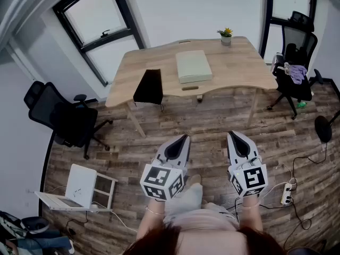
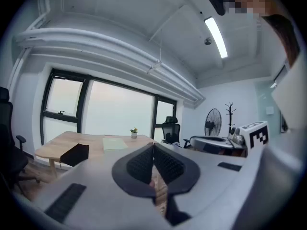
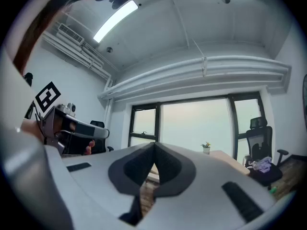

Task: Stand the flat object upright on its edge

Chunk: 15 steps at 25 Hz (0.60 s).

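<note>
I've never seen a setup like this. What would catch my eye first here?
Two grey claws with square-marker cubes, the left claw and the right claw, both shut and empty, are held out over the wood floor. Beyond them stands a wooden table with a pale green flat object lying flat mid-top, a black item at its near left edge and a small potted plant at the back.

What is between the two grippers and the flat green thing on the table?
Head view: bare wooden floor, then the table's front edge with a small brown piece, then the flat green thing.
</note>
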Motion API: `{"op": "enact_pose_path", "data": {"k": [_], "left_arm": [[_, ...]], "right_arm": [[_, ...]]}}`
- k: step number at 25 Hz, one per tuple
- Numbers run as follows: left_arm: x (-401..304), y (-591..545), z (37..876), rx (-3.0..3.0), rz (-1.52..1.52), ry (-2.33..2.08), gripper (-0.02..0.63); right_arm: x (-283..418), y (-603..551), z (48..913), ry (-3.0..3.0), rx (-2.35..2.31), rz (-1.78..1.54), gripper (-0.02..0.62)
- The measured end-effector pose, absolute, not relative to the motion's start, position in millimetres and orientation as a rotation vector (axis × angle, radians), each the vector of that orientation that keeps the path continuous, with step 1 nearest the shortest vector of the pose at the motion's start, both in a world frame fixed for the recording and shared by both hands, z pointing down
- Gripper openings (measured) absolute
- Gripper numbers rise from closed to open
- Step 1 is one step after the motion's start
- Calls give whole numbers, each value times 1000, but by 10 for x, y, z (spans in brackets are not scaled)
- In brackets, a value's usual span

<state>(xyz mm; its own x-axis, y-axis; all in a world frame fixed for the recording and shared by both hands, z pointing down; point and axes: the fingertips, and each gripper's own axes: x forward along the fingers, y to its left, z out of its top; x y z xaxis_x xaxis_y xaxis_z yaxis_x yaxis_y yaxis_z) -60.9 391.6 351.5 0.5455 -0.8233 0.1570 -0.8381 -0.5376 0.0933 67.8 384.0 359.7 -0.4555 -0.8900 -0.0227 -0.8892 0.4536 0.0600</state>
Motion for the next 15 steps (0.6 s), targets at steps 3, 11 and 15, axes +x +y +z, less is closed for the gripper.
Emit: {"op": "enact_pose_path", "data": {"k": [3, 11, 15], "left_arm": [[-588, 3846, 3504, 2624, 154, -1420, 11], [-575, 3513, 3523, 2594, 145, -1462, 11], [-579, 3303, 3543, 2593, 157, -1471, 11]], "right_arm": [[665, 3805, 3581, -2731, 1631, -85, 0], [686, 3535, 3680, -2709, 1614, -107, 0], [724, 3337, 3714, -2699, 1639, -99, 0]]}}
